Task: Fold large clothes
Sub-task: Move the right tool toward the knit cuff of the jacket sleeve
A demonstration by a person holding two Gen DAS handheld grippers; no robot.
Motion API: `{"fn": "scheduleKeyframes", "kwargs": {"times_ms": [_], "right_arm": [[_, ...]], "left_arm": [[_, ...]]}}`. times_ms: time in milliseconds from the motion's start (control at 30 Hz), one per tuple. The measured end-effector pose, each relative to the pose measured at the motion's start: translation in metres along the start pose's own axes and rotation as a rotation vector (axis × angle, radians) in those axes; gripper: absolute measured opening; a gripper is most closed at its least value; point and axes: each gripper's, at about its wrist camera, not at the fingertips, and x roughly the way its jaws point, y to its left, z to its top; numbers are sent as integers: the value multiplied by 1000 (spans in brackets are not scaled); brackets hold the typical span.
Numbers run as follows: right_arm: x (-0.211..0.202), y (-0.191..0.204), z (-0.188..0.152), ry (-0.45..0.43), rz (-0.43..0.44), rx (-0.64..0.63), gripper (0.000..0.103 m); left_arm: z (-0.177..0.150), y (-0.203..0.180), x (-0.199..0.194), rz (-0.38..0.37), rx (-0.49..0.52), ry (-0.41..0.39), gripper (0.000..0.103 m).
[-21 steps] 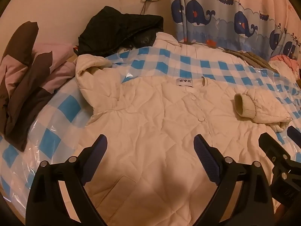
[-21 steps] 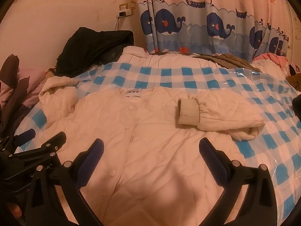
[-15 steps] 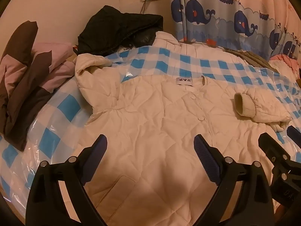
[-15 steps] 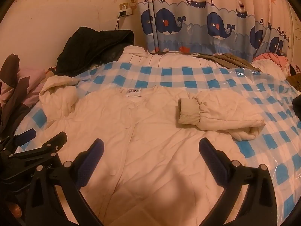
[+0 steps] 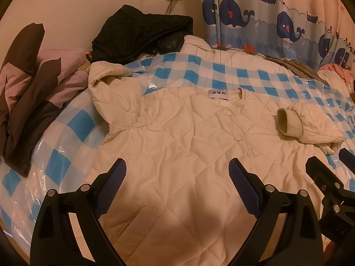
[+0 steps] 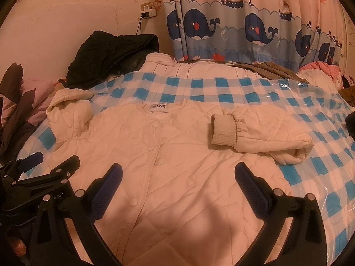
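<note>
A cream quilted jacket (image 5: 177, 146) lies front up and buttoned on a blue-and-white checked sheet; it also shows in the right wrist view (image 6: 177, 159). Its right sleeve (image 6: 261, 133) is folded inward onto the chest, ribbed cuff (image 5: 288, 122) pointing left. Its left sleeve (image 5: 106, 84) lies bunched at the upper left. My left gripper (image 5: 177, 177) is open and empty above the lower left half of the jacket. My right gripper (image 6: 177, 179) is open and empty above the lower right half. Each gripper shows at the edge of the other's view.
A black coat (image 5: 142, 35) lies at the back by the wall. A pink-and-brown garment (image 5: 28, 84) is piled at the left. Grey and pink clothes (image 6: 277, 68) lie at the back right under a whale curtain (image 6: 244, 28). The checked sheet (image 6: 321, 155) has clear plastic over it.
Almost nothing has changed. Both grippers stay open above the jacket's lower part, with only a very slight drift of the views.
</note>
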Motion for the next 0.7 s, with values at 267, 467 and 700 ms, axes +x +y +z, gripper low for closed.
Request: {"fn": "scheduleKeyframes", "kwargs": {"times_ms": [267, 467, 700], "right_arm": [[0, -1, 1, 1, 0, 0, 98], [1, -1, 0, 1, 0, 1, 98], [1, -1, 1, 2, 0, 2, 98]], "left_arm": [[1, 0, 0, 1, 2, 1, 90], [0, 0, 0, 0, 4, 3, 90], [2, 0, -1, 2, 3, 3, 90]]}}
